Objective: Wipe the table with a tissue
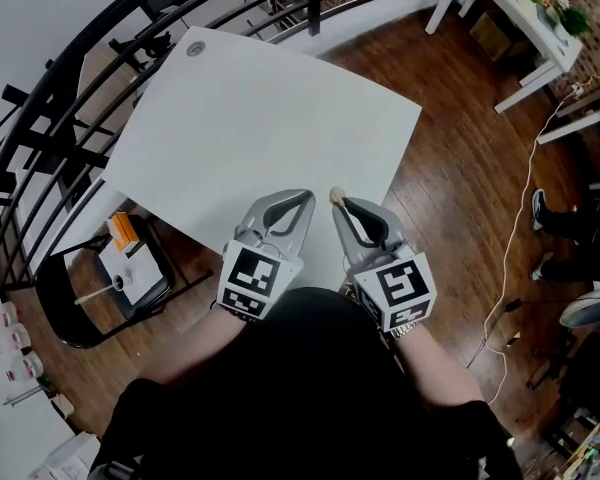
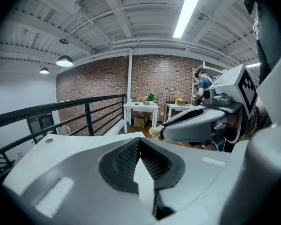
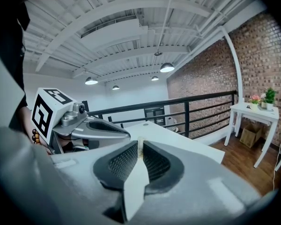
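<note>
The white table (image 1: 260,128) spreads out ahead of me in the head view. Both grippers hover side by side over its near edge. My right gripper (image 1: 340,202) is shut on a small beige wad of tissue (image 1: 336,196) that pokes out at its tips. The same tissue (image 2: 155,131) shows at that gripper's tip in the left gripper view, and as a thin pale sliver (image 3: 140,144) between the closed jaws in the right gripper view. My left gripper (image 1: 308,194) is shut with nothing in it. Its tips (image 2: 139,139) meet over the tabletop.
A black railing (image 1: 70,78) curves round the table's far and left sides. A black chair with a white box (image 1: 130,268) stands at the left edge. White side tables (image 1: 520,28) stand far right, and a cable (image 1: 520,268) and a person's shoes (image 1: 540,208) are on the wooden floor.
</note>
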Demonstrator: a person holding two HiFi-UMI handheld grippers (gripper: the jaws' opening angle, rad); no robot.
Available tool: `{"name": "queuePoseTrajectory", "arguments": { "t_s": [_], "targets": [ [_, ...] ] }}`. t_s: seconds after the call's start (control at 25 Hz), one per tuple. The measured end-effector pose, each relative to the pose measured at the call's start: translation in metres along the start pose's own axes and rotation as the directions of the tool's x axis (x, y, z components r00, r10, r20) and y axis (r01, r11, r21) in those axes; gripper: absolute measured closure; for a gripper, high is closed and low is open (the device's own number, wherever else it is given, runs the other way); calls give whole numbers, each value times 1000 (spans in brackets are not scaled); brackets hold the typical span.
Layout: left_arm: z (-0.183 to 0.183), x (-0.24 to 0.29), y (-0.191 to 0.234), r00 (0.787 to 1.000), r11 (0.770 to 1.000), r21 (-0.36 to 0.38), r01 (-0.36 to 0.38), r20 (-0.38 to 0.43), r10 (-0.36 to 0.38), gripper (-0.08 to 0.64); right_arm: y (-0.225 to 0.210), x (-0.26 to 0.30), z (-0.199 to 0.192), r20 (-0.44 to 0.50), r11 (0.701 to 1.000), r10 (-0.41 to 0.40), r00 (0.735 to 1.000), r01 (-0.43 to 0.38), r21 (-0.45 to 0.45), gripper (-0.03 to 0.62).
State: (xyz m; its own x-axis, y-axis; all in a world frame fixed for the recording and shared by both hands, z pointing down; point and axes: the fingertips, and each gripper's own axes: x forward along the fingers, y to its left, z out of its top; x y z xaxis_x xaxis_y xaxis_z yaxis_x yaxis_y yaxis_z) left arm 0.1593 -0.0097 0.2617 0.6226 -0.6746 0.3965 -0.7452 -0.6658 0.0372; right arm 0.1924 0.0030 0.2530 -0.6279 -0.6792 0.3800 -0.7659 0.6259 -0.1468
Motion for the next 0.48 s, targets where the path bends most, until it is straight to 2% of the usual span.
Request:
{"name": "queuePoseTrajectory", "arguments": {
  "t_s": [0.48],
  "targets": [
    [0, 4, 7, 999, 999, 9, 37, 5, -37, 549, 0, 8, 3, 0, 999, -34, 999, 34, 2, 566]
  ]
}}
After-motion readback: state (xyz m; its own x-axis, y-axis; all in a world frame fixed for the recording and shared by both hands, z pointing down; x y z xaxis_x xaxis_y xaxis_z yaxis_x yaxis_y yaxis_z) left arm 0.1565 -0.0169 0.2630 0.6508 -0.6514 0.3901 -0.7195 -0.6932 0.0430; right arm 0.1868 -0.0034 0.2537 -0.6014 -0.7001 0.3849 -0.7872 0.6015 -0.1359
